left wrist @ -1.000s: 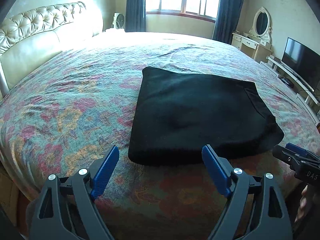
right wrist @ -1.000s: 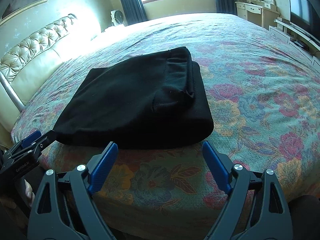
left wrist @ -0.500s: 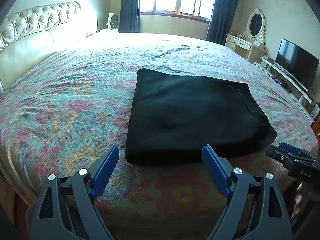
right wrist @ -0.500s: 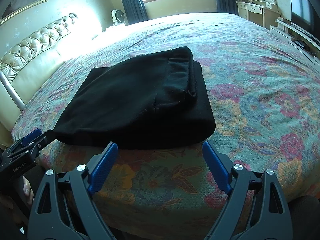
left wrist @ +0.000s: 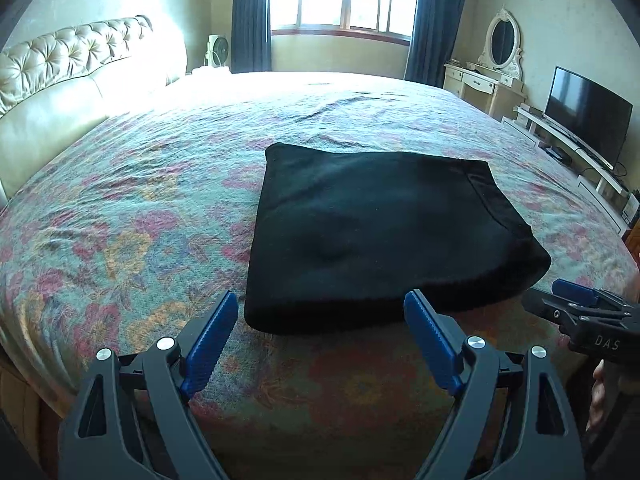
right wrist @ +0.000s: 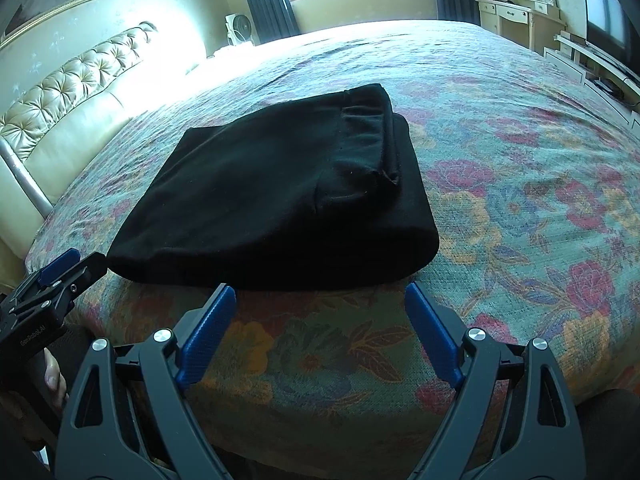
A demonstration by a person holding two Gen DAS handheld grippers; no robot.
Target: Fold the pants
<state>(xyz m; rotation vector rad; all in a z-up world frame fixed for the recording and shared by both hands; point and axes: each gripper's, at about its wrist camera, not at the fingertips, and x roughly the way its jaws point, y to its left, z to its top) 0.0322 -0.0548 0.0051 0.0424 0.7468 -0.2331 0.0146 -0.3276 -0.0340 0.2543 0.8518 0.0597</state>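
Note:
Black pants [left wrist: 384,232] lie folded into a flat rectangle on the flowered bedspread [left wrist: 120,232], near the bed's front edge. They also show in the right wrist view [right wrist: 280,200], with the waistband on top at the far right. My left gripper [left wrist: 322,308] is open and empty, just short of the fold's near edge. My right gripper [right wrist: 320,300] is open and empty, also just short of the near edge. Each gripper shows at the side of the other's view: the right one [left wrist: 576,300], the left one [right wrist: 68,268].
A padded cream headboard [left wrist: 60,92] runs along the left. A window with dark curtains [left wrist: 340,0] is at the back. A dressing table with mirror [left wrist: 492,76] and a TV on a low stand [left wrist: 584,116] stand at the right.
Both grippers have drawn back and risen a little from the folded pants. The left view has tilted up, showing more of the room. The pants have not moved.

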